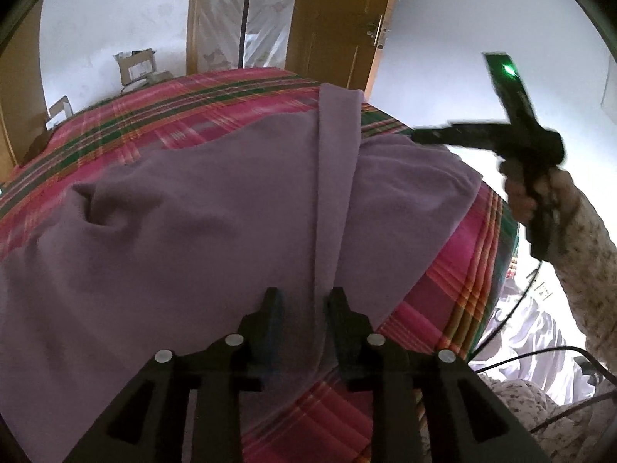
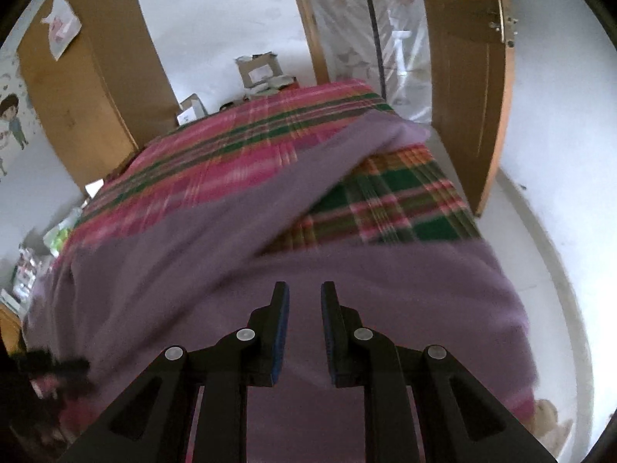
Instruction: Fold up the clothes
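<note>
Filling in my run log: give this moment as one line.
task: fold clothes | purple garment spread on plaid bedcover | left gripper open over folded edge | right gripper open, nothing held

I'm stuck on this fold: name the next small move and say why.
Probably lower the left hand-held gripper and close it on the purple garment's folded strip edge, which lies between its open jaws, ungripped. The right hand-held gripper is empty too.

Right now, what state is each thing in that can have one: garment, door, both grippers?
Purple garment: spread on the plaid bedcover, one strip folded over it.
Wooden door: open.
Left gripper: open, over the garment's folded strip.
Right gripper: open, holding nothing.
</note>
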The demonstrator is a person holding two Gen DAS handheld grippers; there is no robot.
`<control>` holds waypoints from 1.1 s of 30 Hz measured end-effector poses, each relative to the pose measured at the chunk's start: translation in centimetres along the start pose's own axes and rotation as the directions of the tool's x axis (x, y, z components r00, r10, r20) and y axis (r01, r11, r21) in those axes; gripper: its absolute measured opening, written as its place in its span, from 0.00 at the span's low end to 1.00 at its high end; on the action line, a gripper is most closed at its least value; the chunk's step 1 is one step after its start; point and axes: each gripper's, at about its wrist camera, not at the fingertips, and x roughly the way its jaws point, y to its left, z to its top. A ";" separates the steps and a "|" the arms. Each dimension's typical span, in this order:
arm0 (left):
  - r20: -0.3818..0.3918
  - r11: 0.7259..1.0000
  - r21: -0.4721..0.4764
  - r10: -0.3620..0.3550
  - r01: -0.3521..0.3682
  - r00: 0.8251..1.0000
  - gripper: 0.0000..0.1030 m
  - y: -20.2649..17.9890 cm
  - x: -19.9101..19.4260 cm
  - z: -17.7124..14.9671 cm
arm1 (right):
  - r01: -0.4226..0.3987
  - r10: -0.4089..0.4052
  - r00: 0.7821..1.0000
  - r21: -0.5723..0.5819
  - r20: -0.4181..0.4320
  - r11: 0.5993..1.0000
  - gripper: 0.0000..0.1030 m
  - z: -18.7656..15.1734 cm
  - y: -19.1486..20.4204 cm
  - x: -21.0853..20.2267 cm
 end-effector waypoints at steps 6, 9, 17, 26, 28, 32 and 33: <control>-0.007 1.000 0.005 -0.023 0.023 1.000 0.26 0.0 0.6 0.6 | -0.015 0.015 1.000 -0.003 0.005 1.000 0.29 3.8 1.4 3.5; -0.003 0.999 0.004 -0.036 0.036 0.999 0.27 0.1 0.8 0.7 | -0.013 0.013 1.000 -0.013 0.002 1.000 0.32 5.6 2.2 5.4; 0.014 0.995 -0.020 -0.098 0.098 0.995 0.28 0.9 1.1 0.9 | 0.031 -0.030 1.000 0.026 -0.008 0.999 0.33 8.4 2.5 9.3; 0.036 0.989 -0.027 -0.145 0.146 0.989 0.28 1.3 1.4 1.0 | 0.072 -0.073 0.997 0.251 -0.007 0.965 0.33 9.0 -3.0 9.5; 0.037 0.987 -0.032 -0.156 0.157 0.987 0.28 1.4 1.4 1.0 | 0.076 -0.079 0.997 0.286 -0.003 0.955 0.33 9.0 -3.8 9.4; 0.038 0.986 -0.032 -0.164 0.165 0.986 0.28 1.7 1.6 1.0 | 0.060 -0.062 0.998 0.335 -0.004 0.940 0.33 8.9 -4.9 9.6; 0.038 0.986 -0.030 -0.163 0.164 0.986 0.28 1.7 1.5 0.9 | 0.052 -0.052 0.999 0.353 -0.010 0.934 0.33 8.9 -5.2 9.8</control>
